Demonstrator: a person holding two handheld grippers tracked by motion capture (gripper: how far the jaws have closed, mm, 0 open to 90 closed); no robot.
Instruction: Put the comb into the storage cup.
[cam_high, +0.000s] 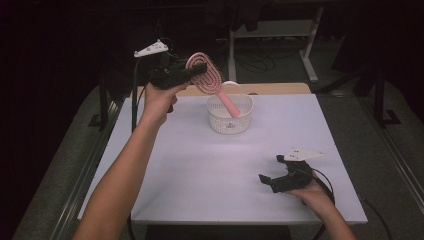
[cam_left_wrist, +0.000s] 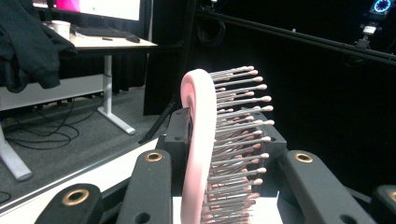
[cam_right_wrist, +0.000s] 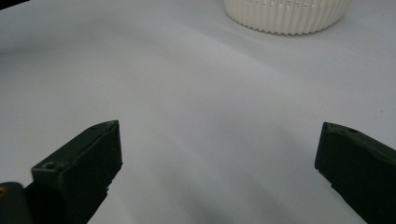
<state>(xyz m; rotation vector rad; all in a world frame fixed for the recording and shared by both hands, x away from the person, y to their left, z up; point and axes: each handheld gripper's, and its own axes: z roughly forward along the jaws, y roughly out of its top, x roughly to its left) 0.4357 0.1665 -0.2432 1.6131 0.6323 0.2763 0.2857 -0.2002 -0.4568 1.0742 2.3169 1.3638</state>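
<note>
The left gripper (cam_high: 200, 70), jaws pinching the head of a pink hairbrush (cam_high: 207, 77), holds it tilted, handle dipping into the white basket (cam_high: 229, 124) at the far middle of the desk (cam_high: 210, 170). Best lowered gently, released once the handle bottoms out. The right gripper (cam_high: 270, 172) rests near right, jaws spread.

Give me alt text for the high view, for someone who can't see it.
The left gripper holds a pink hairbrush by its head, tilted, with the handle pointing down into a white basket on a white table. The right gripper rests open near the table's front right.
</note>
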